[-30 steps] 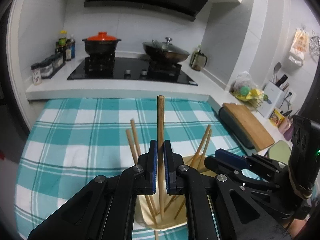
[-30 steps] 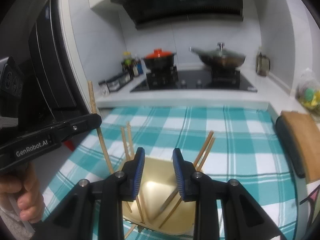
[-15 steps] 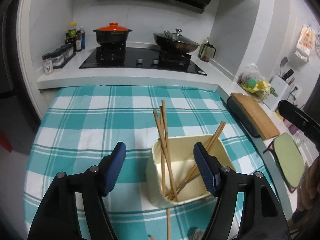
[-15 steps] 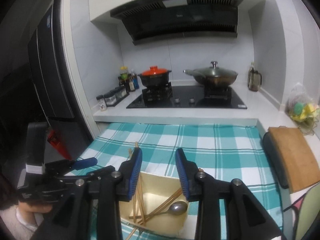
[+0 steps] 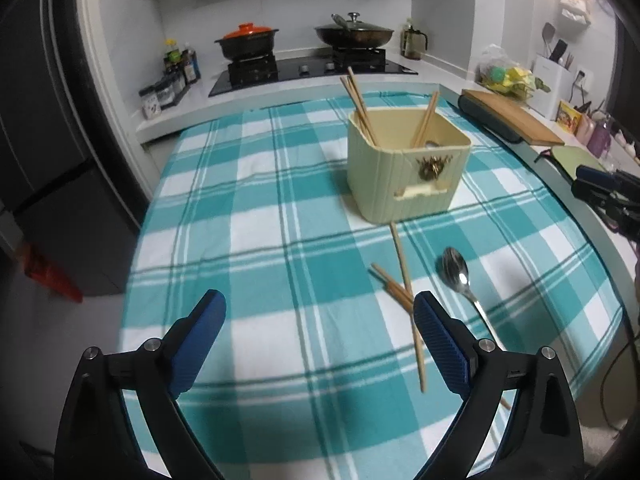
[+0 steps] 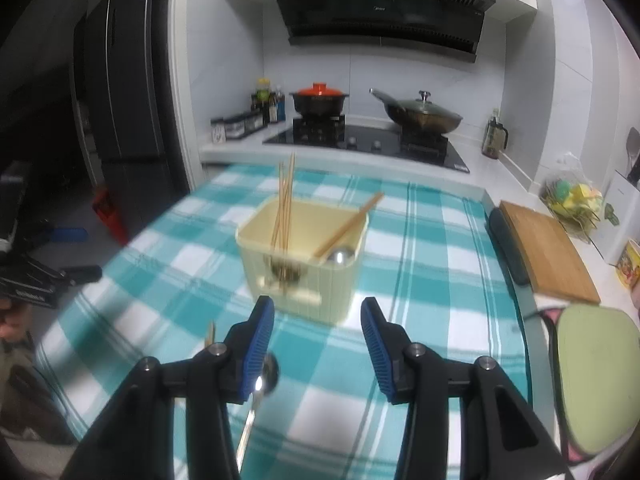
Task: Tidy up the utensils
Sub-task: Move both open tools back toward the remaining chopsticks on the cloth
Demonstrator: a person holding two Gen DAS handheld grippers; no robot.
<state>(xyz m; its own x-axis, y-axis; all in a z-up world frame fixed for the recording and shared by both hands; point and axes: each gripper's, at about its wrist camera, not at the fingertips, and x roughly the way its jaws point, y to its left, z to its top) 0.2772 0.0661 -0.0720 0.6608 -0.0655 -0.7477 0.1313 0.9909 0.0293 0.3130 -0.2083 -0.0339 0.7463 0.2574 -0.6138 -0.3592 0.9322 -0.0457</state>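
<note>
A cream utensil holder (image 5: 404, 168) stands on the teal checked tablecloth (image 5: 256, 208) with several wooden chopsticks (image 5: 358, 104) and a spoon bowl (image 6: 340, 257) in it. It also shows in the right wrist view (image 6: 304, 264). On the cloth lie loose chopsticks (image 5: 406, 280) and a metal spoon (image 5: 460, 278). My left gripper (image 5: 320, 344) is open and empty, low over the cloth, short of the loose chopsticks. My right gripper (image 6: 318, 348) is open and empty, just before the holder, with the loose spoon (image 6: 264, 376) behind its left finger.
A wooden cutting board (image 6: 544, 252) and a green mat (image 6: 596, 380) lie on the counter to the right. A stove with a red-lidded pot (image 6: 320, 100) and a wok (image 6: 420, 114) is behind. A black fridge (image 6: 116, 92) stands at left.
My left gripper let go of its chopstick into the holder, opened wide and pulled back and down. My right gripper opened wider and drew back from above the holder.
</note>
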